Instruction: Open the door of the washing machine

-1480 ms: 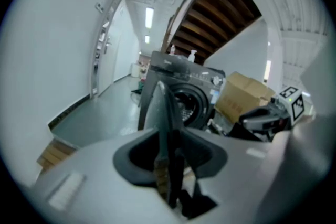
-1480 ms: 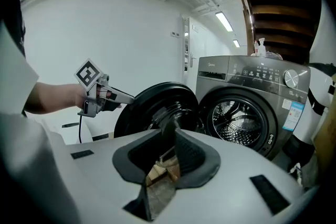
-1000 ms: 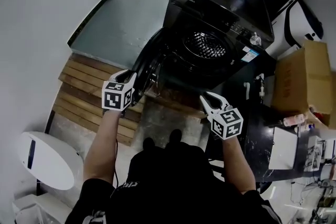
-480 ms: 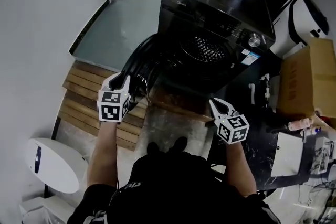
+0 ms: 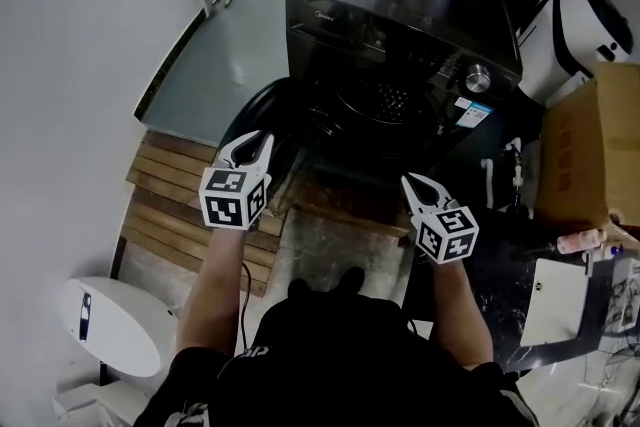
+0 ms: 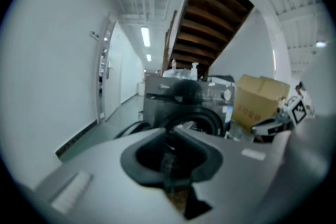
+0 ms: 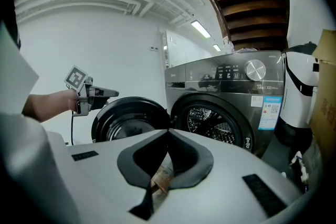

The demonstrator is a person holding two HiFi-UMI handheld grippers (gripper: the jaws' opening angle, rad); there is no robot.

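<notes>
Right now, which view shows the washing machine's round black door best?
The right gripper view: the round black door hangs open, inner face visible. Head view shows it edge-on from above; left gripper view, only a sliver.

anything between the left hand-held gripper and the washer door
Nothing visible. The left hand-held gripper sits just short of the already open door, only air between them; its jaws are closing on nothing.
</notes>
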